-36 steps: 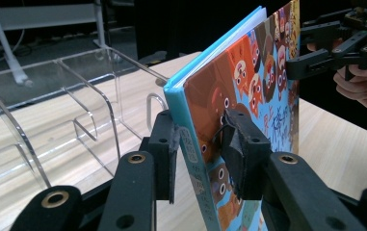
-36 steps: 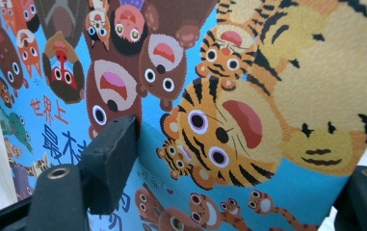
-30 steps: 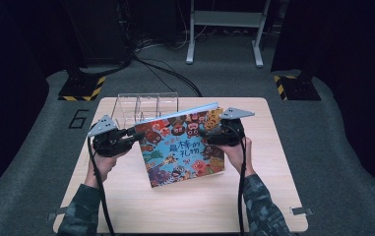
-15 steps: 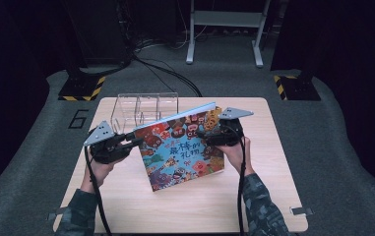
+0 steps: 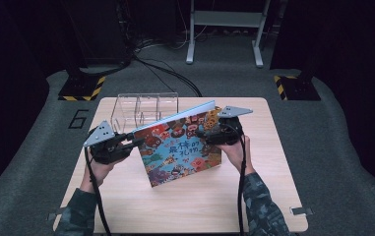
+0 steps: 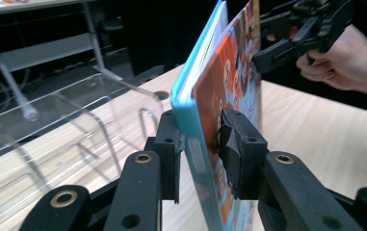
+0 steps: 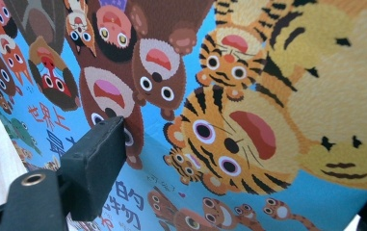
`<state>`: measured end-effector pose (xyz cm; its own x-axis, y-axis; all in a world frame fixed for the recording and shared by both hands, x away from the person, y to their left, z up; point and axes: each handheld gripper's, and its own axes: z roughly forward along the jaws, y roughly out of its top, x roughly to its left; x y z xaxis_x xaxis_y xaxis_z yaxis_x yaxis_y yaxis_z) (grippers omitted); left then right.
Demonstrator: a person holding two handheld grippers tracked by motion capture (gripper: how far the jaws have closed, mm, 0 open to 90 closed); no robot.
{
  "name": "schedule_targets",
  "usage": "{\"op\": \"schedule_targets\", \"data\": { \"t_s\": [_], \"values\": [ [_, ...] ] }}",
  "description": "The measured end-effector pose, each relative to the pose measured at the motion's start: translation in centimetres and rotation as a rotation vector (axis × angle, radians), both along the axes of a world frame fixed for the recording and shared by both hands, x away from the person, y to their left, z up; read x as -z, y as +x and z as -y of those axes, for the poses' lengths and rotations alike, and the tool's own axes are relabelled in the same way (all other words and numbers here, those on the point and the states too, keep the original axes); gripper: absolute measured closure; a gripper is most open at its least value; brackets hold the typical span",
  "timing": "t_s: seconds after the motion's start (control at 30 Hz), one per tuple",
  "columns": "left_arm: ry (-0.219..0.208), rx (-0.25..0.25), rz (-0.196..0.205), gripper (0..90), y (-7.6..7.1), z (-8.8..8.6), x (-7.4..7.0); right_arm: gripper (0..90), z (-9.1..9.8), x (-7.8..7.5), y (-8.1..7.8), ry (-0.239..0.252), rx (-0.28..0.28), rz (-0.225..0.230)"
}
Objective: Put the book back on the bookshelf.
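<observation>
Picture book (image 5: 182, 147) with its crowd of cartoon animals stood tilted on the table (image 5: 273, 196), one lower corner down on the wood and the cover facing my side. My left tongs (image 5: 132, 142) were clenched on the book's left edge; in the left gripper view the two black pads (image 6: 241, 144) pressed the blue-edged cover (image 6: 205, 139) from both sides. My right tongs (image 5: 205, 132) sat at the book's upper right part. Their jaws had just been opening, and in the right gripper view one jaw lay just in front of the tiger-and-bear cover (image 7: 248, 120), the other at the frame's far corner, so I read them as released, with no pad pressing on the book. A clear plastic organiser (image 5: 143, 109) stood just behind the book, near the table's far edge. Both my hands gripped their handles near the table's middle.
</observation>
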<state>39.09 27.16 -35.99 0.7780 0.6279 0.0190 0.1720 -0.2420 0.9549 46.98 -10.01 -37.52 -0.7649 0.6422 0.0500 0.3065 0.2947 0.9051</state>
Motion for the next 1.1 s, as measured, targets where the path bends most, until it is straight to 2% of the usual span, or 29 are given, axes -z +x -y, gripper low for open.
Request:
{"op": "schedule_targets", "data": {
  "t_s": [0.1,0.2,0.27,0.37,0.43,0.5,0.8,0.83,0.93,0.97,1.0,1.03,1.1],
  "values": [
    [-0.012,0.013,-0.013,68.0,0.5,0.2,-0.1,17.9,0.1,0.0,-0.1,0.001,0.002,-0.001],
    [0.001,0.018,-0.012,65.4,0.9,0.8,-0.2,17.6,0.0,0.0,0.0,0.004,0.001,-0.001],
    [-0.008,0.046,-0.027,64.9,1.3,1.3,-0.2,17.6,0.0,0.1,0.0,0.004,-0.003,0.004],
    [0.041,0.083,-0.014,64.8,1.6,2.2,-0.3,17.7,0.1,0.1,-0.1,0.006,-0.014,0.007],
    [0.032,0.112,-0.02,66.4,1.7,2.1,-0.3,17.9,0.2,0.1,-0.2,0.008,-0.015,-0.002],
    [0.018,0.131,-0.022,68.2,1.7,2.1,-0.3,18.0,0.4,0.1,-0.3,0.009,-0.02,-0.002],
    [0.046,0.182,-0.004,70.5,1.4,2.2,-0.6,18.2,0.9,0.1,-0.9,0.014,-0.03,0.005],
    [0.052,0.188,-0.001,71.4,1.3,2.3,-0.7,16.6,1.3,0.1,-1.0,0.004,-0.007,0.013],
    [0.056,0.192,0.0,73.2,1.2,2.4,-0.7,15.9,1.9,0.0,-1.0,0.012,0.01,0.008],
    [0.069,0.199,0.012,73.3,1.2,2.6,-0.8,14.6,1.8,0.0,-1.0,0.007,0.015,0.009],
    [0.066,0.197,0.005,73.3,1.1,2.7,-0.8,13.7,1.7,0.0,-1.0,-0.01,0.016,0.018],
    [0.08,0.195,0.01,73.2,1.1,2.7,-0.9,13.8,1.5,0.0,-1.0,-0.019,0.026,0.016],
    [0.093,0.203,0.01,73.3,1.0,2.7,-1.0,14.6,1.7,0.0,-0.8,-0.002,0.022,0.014]
  ]
}}
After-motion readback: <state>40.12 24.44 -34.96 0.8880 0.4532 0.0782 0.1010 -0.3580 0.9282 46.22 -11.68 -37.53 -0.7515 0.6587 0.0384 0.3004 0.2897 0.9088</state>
